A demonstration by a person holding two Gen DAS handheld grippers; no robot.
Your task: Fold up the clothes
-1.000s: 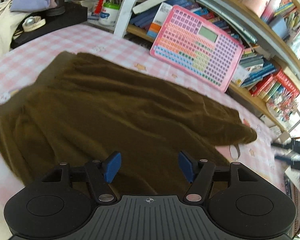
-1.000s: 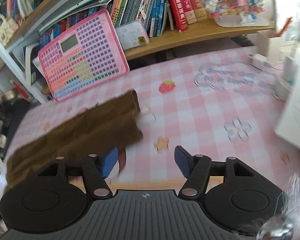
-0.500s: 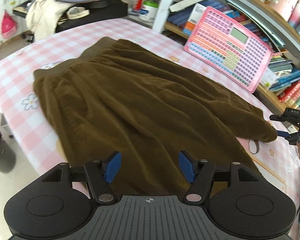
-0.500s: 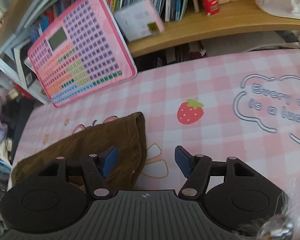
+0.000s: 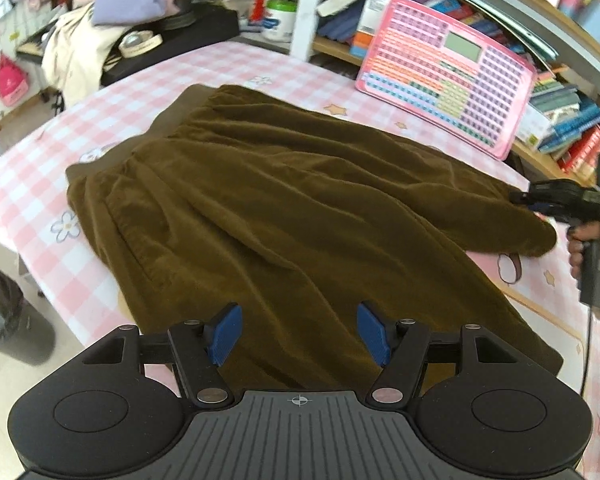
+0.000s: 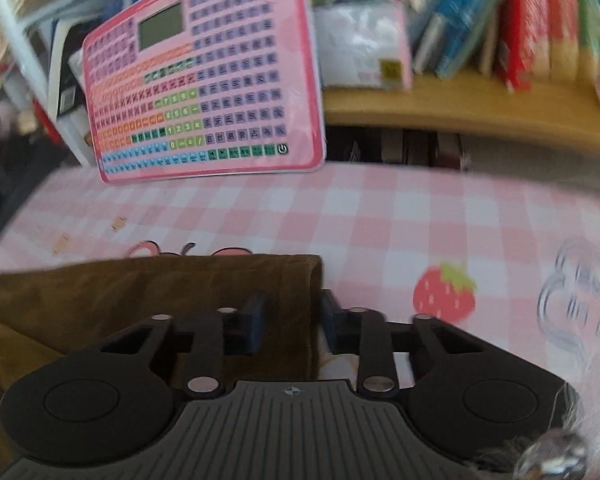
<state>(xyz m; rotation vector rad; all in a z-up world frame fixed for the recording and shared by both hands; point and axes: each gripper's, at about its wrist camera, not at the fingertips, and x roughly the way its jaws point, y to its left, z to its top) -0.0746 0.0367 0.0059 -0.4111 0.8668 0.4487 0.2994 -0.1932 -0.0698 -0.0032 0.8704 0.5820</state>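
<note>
Brown corduroy trousers [image 5: 284,208] lie spread on the pink checked tablecloth [image 5: 204,68], waistband at the far left. My left gripper [image 5: 298,334] is open and empty, hovering above the near leg. In the right wrist view my right gripper [image 6: 290,322] has closed in around the hem of the far trouser leg [image 6: 220,284], with the cloth edge between its fingers; the jaws are narrowed on the fabric. The right gripper also shows in the left wrist view [image 5: 556,200] at the hem end.
A pink keyboard toy [image 5: 448,72] leans against the bookshelf [image 6: 460,112] behind the table. A black box with clutter [image 5: 172,36] sits at the far left. A black bin [image 5: 0,312] stands on the floor left of the table edge.
My right gripper moved down onto the trouser leg's hem and its jaws narrowed around the cloth. My left gripper drew back and up a little, still open.
</note>
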